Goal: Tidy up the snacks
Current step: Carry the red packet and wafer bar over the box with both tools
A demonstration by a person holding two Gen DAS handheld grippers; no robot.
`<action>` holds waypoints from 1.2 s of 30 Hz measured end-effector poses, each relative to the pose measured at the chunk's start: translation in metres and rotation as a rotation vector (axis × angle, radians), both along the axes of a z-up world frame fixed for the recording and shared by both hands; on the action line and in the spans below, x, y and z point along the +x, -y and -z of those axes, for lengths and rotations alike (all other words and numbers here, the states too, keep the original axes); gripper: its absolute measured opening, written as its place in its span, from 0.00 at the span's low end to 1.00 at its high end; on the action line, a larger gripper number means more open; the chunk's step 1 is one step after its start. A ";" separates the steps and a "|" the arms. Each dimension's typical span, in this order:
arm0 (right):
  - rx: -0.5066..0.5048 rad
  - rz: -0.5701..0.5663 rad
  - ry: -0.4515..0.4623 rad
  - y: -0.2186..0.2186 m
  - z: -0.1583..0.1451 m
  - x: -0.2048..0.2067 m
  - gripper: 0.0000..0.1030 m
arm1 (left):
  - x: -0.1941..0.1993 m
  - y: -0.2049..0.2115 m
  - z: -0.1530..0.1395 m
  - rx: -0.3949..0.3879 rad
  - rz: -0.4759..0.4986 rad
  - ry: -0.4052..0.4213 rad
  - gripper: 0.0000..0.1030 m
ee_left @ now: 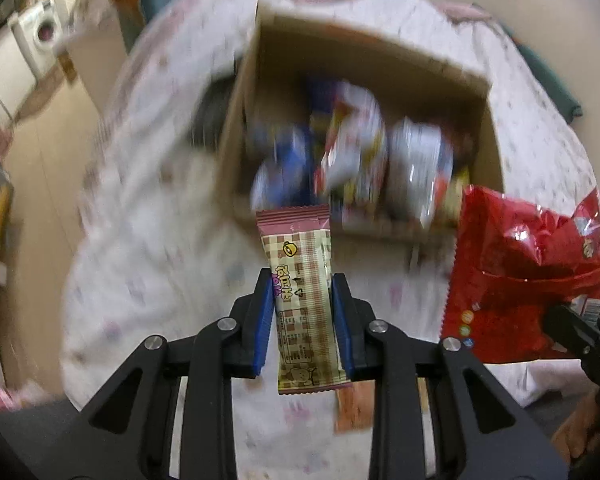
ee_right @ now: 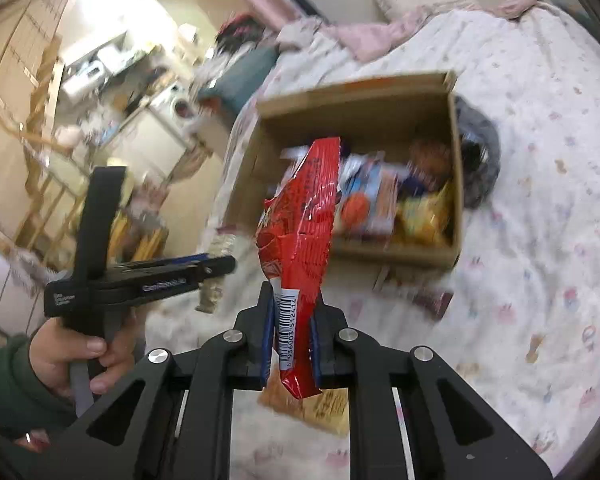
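On the bed (ee_right: 540,184) with its white patterned cover sits an open brown cardboard box (ee_right: 364,92) already stuffed with blurry mixed snack packs. Left gripper (ee_left: 302,280) has its blue-padded fingers (ee_left: 263,320) clamped on a long beige-and-maroon checked snack bar wrapper (ee_left: 300,264), held up just short of the box. Right gripper (ee_right: 292,304) is pinched tight on the barcode end of a crinkly red foil snack bag (ee_right: 304,216), also in the air near the box. A hand (ee_right: 72,356) in a green sleeve holds the left one's handle.

Bright indoor light; backgrounds motion-blurred (fisheye edges).
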State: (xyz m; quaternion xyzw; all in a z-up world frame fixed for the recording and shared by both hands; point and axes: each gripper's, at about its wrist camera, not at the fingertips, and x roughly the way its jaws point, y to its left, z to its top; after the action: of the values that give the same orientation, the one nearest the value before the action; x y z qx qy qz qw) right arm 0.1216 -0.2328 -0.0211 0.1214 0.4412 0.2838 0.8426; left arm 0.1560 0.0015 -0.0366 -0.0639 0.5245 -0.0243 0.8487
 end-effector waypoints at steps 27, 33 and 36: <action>0.134 0.168 -0.184 -0.001 0.047 0.171 0.15 | 0.124 0.011 0.002 0.136 0.114 0.066 0.24; 0.059 0.153 -0.147 -0.018 0.054 0.174 0.15 | 0.127 0.020 0.015 0.179 0.132 0.063 0.24; 0.078 0.164 -0.160 -0.012 0.055 0.176 0.15 | 0.126 0.019 0.013 0.170 0.125 0.079 0.24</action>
State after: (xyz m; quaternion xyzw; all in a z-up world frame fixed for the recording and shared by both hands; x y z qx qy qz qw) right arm 0.2980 -0.2209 -0.0762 0.2120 0.4842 0.2201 0.8199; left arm 0.2824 -0.0177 -0.0495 0.0422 0.4938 -0.0353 0.8678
